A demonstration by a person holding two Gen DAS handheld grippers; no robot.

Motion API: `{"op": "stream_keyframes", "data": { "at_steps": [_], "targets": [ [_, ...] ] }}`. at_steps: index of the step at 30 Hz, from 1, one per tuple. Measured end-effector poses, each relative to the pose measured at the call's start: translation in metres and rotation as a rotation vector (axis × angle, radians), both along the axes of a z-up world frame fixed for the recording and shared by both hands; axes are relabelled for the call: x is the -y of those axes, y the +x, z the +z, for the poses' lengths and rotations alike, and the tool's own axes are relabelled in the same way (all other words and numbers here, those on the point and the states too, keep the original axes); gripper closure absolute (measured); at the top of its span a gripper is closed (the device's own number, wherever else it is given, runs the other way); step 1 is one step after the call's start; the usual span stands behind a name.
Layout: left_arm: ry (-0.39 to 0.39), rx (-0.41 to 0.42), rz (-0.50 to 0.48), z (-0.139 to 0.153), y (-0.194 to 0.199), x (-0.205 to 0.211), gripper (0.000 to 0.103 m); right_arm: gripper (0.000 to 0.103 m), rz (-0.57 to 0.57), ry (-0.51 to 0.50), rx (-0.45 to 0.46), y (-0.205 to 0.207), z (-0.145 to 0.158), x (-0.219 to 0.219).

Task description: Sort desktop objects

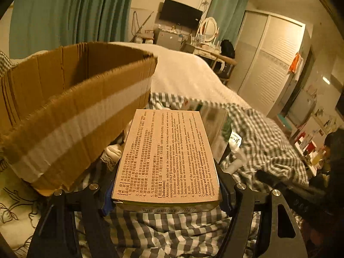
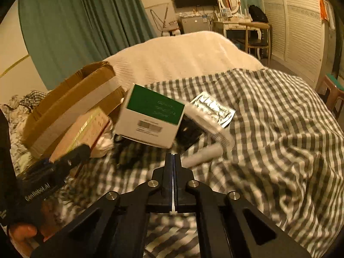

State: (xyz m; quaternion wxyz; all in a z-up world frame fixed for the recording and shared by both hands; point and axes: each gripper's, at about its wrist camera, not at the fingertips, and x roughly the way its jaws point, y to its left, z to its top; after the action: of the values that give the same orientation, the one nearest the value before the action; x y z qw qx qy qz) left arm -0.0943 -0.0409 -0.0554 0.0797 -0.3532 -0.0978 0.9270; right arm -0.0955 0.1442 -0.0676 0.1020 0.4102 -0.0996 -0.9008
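Observation:
My left gripper (image 1: 166,193) is shut on a flat tan medicine box (image 1: 167,157) printed with text, held level above the checked blanket, just right of an open cardboard box (image 1: 71,111). The right wrist view shows the same left gripper (image 2: 64,161), the tan medicine box (image 2: 81,133) and the cardboard box (image 2: 71,103). My right gripper (image 2: 173,157) is shut and empty, low over the blanket. Ahead of it lie a green-and-white carton (image 2: 150,118), a white comb (image 2: 210,124), a silver blister pack (image 2: 212,109) and a white tube (image 2: 204,153).
Everything lies on a bed with a grey checked blanket (image 2: 268,129) and a cream cover (image 2: 182,53). White socks (image 1: 114,150) lie beside the cardboard box. A dressing table (image 2: 243,23), wardrobe (image 1: 271,64) and green curtains (image 1: 64,15) stand behind.

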Motion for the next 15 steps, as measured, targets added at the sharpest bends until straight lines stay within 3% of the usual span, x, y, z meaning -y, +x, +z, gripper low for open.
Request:
{"op": "stream_keyframes", "data": {
  "at_steps": [1,3,5,8,15],
  "targets": [
    [0.0,-0.002,0.004,0.001,0.002,-0.001,0.028,0.103,-0.024,-0.029,0.031,0.0,-0.006,-0.001],
    [0.0,-0.002,0.01,0.003,0.004,0.0,0.028,0.091,-0.066,-0.095,0.087,-0.003,-0.019,-0.004],
    [-0.001,-0.005,0.015,0.002,0.007,0.005,0.028,0.066,-0.119,-0.133,0.125,-0.009,-0.032,-0.005],
    [-0.005,-0.005,0.026,0.001,0.004,0.006,0.028,0.065,-0.169,-0.177,0.165,-0.019,-0.044,-0.002],
    [0.009,0.011,0.029,-0.009,-0.012,0.009,0.028,0.069,-0.221,-0.165,0.224,-0.065,-0.071,0.008]
  ]
}}
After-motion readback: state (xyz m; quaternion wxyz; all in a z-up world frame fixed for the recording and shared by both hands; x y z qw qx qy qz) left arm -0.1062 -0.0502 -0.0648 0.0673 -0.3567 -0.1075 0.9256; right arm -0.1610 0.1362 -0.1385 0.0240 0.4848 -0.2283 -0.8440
